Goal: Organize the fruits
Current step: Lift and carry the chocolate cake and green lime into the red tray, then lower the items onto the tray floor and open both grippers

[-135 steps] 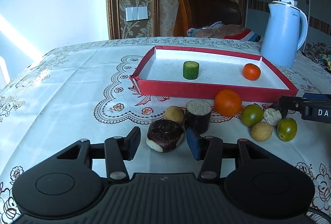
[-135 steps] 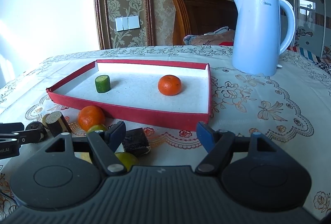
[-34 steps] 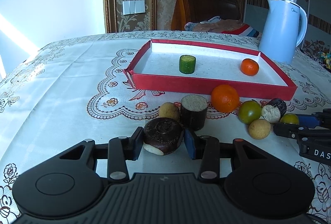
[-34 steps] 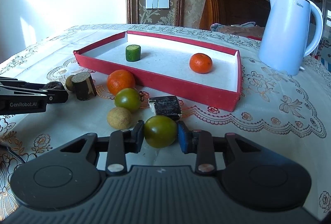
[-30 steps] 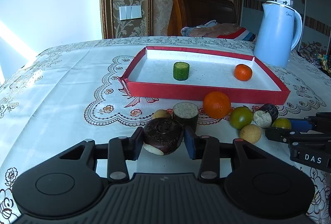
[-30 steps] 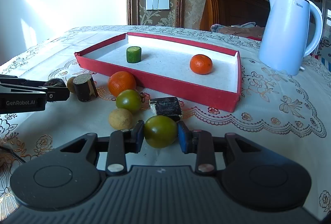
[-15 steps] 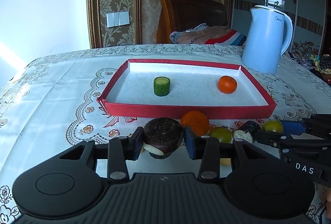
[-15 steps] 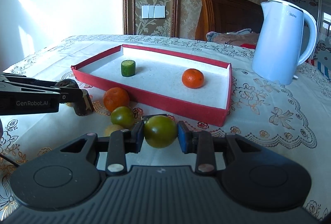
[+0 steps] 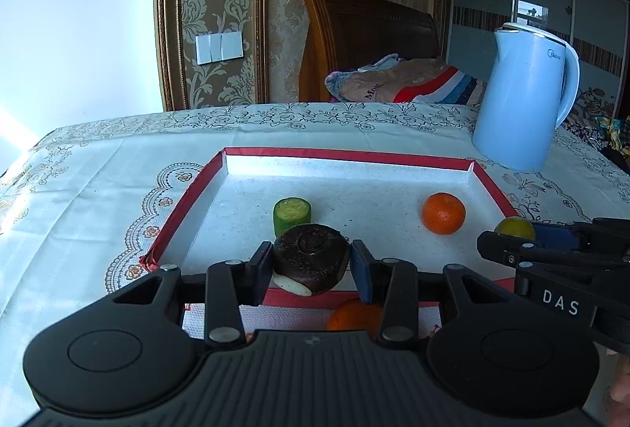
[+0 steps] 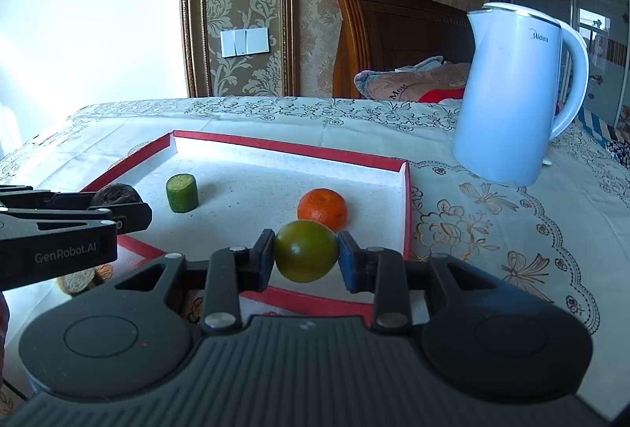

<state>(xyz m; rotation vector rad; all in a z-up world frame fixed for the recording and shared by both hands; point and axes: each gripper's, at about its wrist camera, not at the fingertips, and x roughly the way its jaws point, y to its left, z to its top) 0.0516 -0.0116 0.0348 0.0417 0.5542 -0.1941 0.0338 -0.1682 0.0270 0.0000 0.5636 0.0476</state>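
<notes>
My left gripper (image 9: 312, 261) is shut on a dark brown round fruit (image 9: 311, 253) with a white cut patch, held over the near part of the red tray (image 9: 185, 202). In the right wrist view my right gripper (image 10: 306, 257) is shut on a green tomato-like fruit (image 10: 305, 249), above the tray's (image 10: 405, 190) near right part. Inside the tray stand a green cucumber piece (image 9: 292, 214) and a small orange (image 9: 443, 212). The right gripper (image 9: 512, 234) with its green fruit (image 9: 514, 227) shows at the right of the left wrist view.
A pale blue kettle (image 9: 523, 96) stands on the tablecloth behind the tray's right corner. An orange (image 9: 350, 316) lies on the cloth just before the tray, partly hidden by my left gripper. A cut brown piece (image 10: 76, 281) lies below the left gripper in the right wrist view.
Both grippers closed on their fruits, lifted them off the cloth and carried them forward over the tray's near edge. The fruits left on the cloth have dropped below the view.
</notes>
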